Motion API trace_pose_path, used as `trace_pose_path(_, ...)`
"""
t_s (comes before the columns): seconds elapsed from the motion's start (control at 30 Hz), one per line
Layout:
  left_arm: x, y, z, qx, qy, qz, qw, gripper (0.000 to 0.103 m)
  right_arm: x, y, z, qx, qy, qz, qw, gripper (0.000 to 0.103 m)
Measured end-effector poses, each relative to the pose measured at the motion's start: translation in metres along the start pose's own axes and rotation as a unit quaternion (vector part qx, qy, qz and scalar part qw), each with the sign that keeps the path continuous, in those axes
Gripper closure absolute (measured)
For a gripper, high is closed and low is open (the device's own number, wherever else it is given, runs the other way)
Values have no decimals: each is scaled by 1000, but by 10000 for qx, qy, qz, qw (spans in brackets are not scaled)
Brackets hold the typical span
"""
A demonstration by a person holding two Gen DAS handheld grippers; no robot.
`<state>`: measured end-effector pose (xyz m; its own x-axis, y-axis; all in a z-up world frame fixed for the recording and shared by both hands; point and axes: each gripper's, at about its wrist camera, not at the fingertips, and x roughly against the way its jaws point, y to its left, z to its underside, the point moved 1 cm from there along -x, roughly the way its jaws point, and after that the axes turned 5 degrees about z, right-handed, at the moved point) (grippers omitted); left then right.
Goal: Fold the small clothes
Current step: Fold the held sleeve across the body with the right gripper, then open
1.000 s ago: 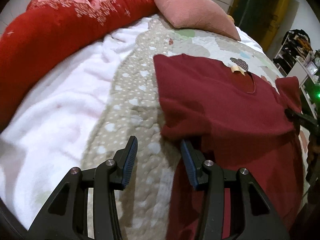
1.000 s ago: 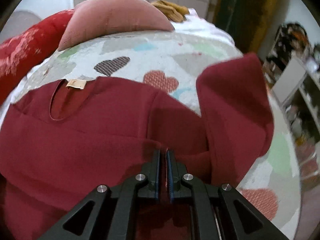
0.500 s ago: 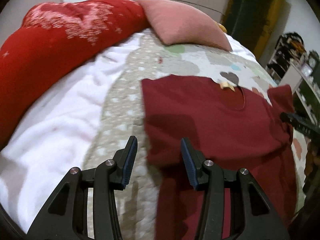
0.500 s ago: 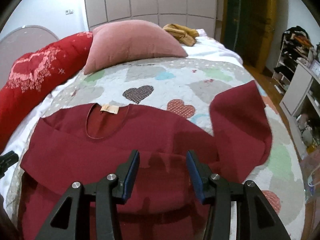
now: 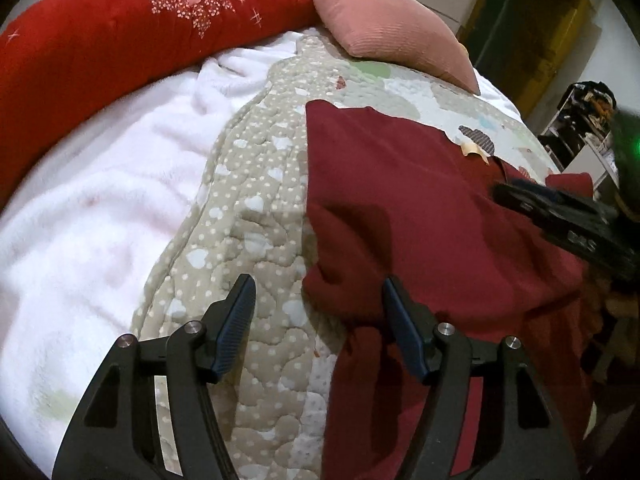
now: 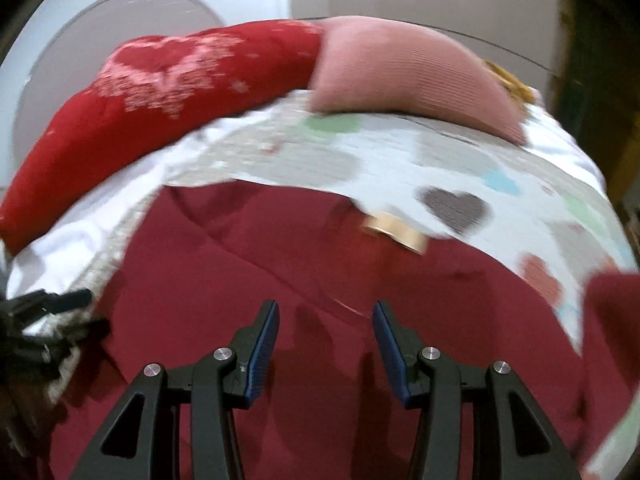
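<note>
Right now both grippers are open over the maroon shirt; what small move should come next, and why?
Probably ease the left gripper forward and close on the folded edge of the maroon shirt. Its jaws already straddle that edge, where the left side lies folded in over the heart-print quilt. The right gripper hovers open mid-shirt, holding nothing.

Shirt (image 5: 420,208) lies flat on the quilt (image 5: 256,216) on the bed. Blanket (image 5: 92,208) lies left of the quilt. Bolster (image 5: 120,28) and pillow (image 5: 384,28) lie behind the shirt, pillow to the right. Left claw (image 5: 318,328) straddles the shirt's left edge; right claw (image 6: 325,346) above the shirt's middle.
</note>
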<state>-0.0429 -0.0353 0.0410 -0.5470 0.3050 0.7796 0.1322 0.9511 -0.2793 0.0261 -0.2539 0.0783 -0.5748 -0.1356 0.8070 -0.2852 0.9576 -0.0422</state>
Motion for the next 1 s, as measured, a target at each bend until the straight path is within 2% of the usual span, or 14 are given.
trace_pose_path(0.2, 0, 3, 2, 110, -21, 124, 9999, 36, -32, 55, -38, 505, -184, -788, 9954, 55)
trace_pose_path(0.37, -1, 8, 2, 172, -26, 249, 9995, 36, -70, 88, -59, 796, 119, -1251, 9889, 55)
trace_pose_path(0.4, -1, 9, 2, 205, -29, 283, 9994, 35, -75, 93, -61, 874, 168, -1325, 9872, 57)
trace_pose_path(0.43, -1, 9, 2, 226, -33, 308, 9993, 35, -79, 100, -62, 1007, 210, -1370, 9852, 64)
trace_pose_path(0.47, -1, 10, 2, 242, -36, 337, 9991, 35, -80, 103, -62, 1116, 224, -1300, 9850, 85)
trace_pose_path(0.5, -1, 10, 2, 250, -42, 356, 9990, 35, -80, 107, -62, 1219, 212, -1152, 9856, 96)
trace_pose_path(0.53, 0, 11, 2, 257, -50, 383, 9989, 35, -78, 110, -64, 1276, 171, -1119, 9854, 97)
trace_pose_path(0.57, 0, 11, 2, 266, -61, 399, 9988, 35, -75, 112, -65, 1274, 102, -1145, 9852, 103)
trace_pose_path(0.67, -1, 13, 4, 304, -97, 415, 9986, 34, -75, 112, -72, 1144, -98, -917, 9891, 103)
trace_pose_path(0.77, -1, 14, 3, 331, -76, 431, 9985, 33, -99, 114, -73, 956, 284, -638, 9930, 103)
trace_pose_path(0.8, -1, 14, 3, 333, -75, 439, 9985, 33, -97, 114, -74, 903, 243, -698, 9932, 103)
trace_pose_path(0.87, -1, 14, 3, 339, -90, 444, 9984, 33, -82, 105, -77, 553, 37, -1184, 9914, 103)
trace_pose_path(0.93, -2, 14, 3, 353, -91, 430, 9984, 33, -69, 94, -79, 287, -33, -1395, 9898, 92)
trace_pose_path(1.0, -2, 13, 3, 360, -100, 409, 9985, 33, -62, 92, -80, 294, -21, -1477, 9886, 52)
